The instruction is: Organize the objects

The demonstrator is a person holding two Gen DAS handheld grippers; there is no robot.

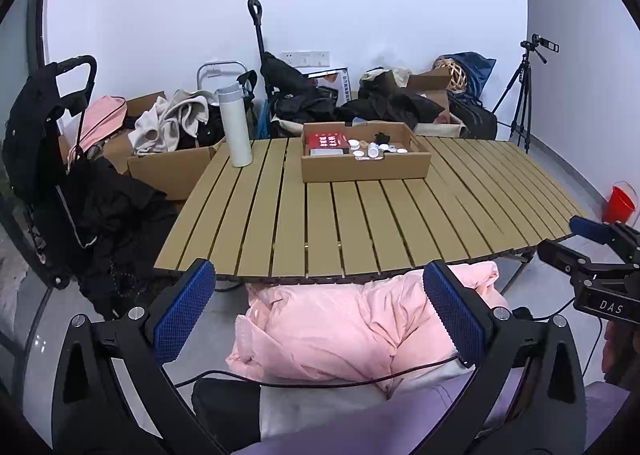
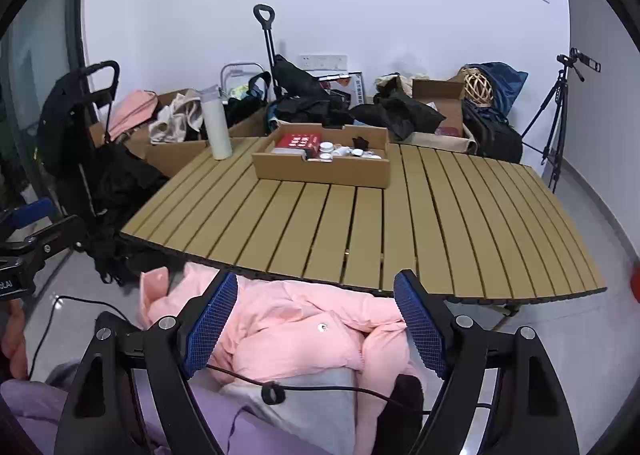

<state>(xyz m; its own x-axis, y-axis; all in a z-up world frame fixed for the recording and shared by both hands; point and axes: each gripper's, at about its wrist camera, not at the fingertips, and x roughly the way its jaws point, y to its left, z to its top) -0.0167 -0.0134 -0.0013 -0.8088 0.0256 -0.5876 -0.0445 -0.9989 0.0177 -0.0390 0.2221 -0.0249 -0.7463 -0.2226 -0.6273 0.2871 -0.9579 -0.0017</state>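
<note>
A shallow cardboard box [image 1: 364, 167] [image 2: 320, 171] stands at the far middle of a slatted wooden table [image 1: 360, 227] [image 2: 400, 231]. It holds a red book [image 1: 326, 141] [image 2: 298, 143], several small white cups [image 1: 374, 151] [image 2: 326, 147] and a small black item [image 1: 382, 137] [image 2: 360, 143]. A white bottle [image 1: 236, 127] [image 2: 216, 127] stands upright at the far left of the table. My left gripper [image 1: 320, 307] is open and empty, held off the near edge. My right gripper [image 2: 320, 315] is open and empty, also short of the table; it shows in the left wrist view [image 1: 596, 251].
A pink jacket [image 1: 340, 327] [image 2: 288, 331] lies on the person's lap below both grippers. Behind the table are cardboard boxes with clothes [image 1: 172, 159], black bags [image 1: 296, 95], a trolley handle [image 1: 256, 23], a tripod [image 1: 524, 95] and a red bucket [image 1: 618, 203].
</note>
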